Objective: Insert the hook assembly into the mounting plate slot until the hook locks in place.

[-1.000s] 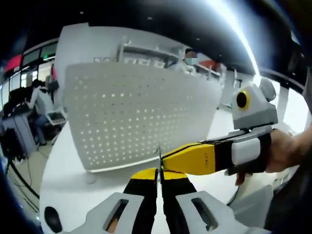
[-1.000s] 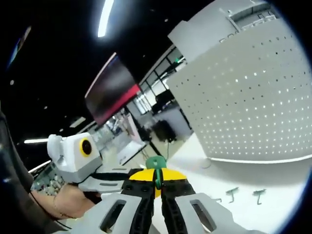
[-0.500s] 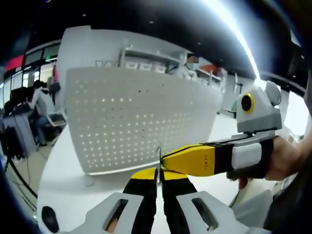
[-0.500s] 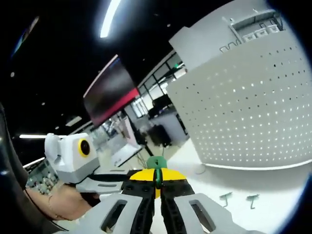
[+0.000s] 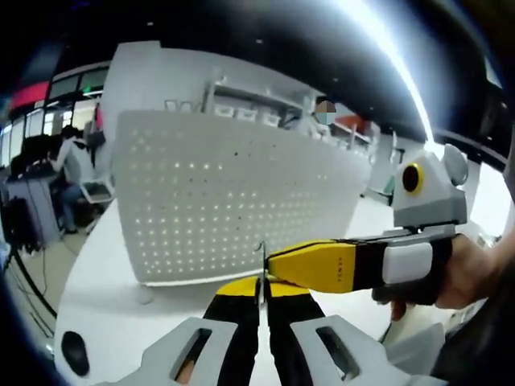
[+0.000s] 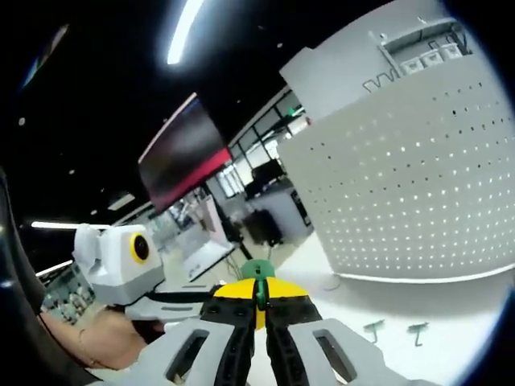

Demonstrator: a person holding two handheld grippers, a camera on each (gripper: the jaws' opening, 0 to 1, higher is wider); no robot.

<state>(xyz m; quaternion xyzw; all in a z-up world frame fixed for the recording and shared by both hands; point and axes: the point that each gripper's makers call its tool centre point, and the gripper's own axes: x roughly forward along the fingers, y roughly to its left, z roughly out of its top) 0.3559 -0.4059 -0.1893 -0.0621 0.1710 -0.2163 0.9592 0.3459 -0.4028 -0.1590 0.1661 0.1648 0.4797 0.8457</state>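
Observation:
The white perforated mounting plate [image 5: 233, 201] stands upright on the table, and it rises at the right of the right gripper view [image 6: 402, 193]. My left gripper [image 5: 261, 287] is shut on a thin metal hook piece [image 5: 261, 261] that sticks up between its jaws. The right gripper [image 5: 278, 264], held by a hand, reaches in from the right and its yellow tips touch that piece. In the right gripper view, my right gripper [image 6: 259, 293] is shut on a small green hook part [image 6: 257, 270]. The left gripper [image 6: 197, 299] meets it from the left. Both are held short of the plate.
Two small loose hooks [image 6: 374, 328] [image 6: 417, 330] lie on the white table [image 6: 451, 314] in front of the plate's foot. A dark round object [image 5: 72, 352] sits near the table's left edge. A person sits at a desk [image 5: 68, 161] far left.
Both views have drifted slightly. The two grippers stay tip to tip with the hook parts held, at much the same distance from the plate.

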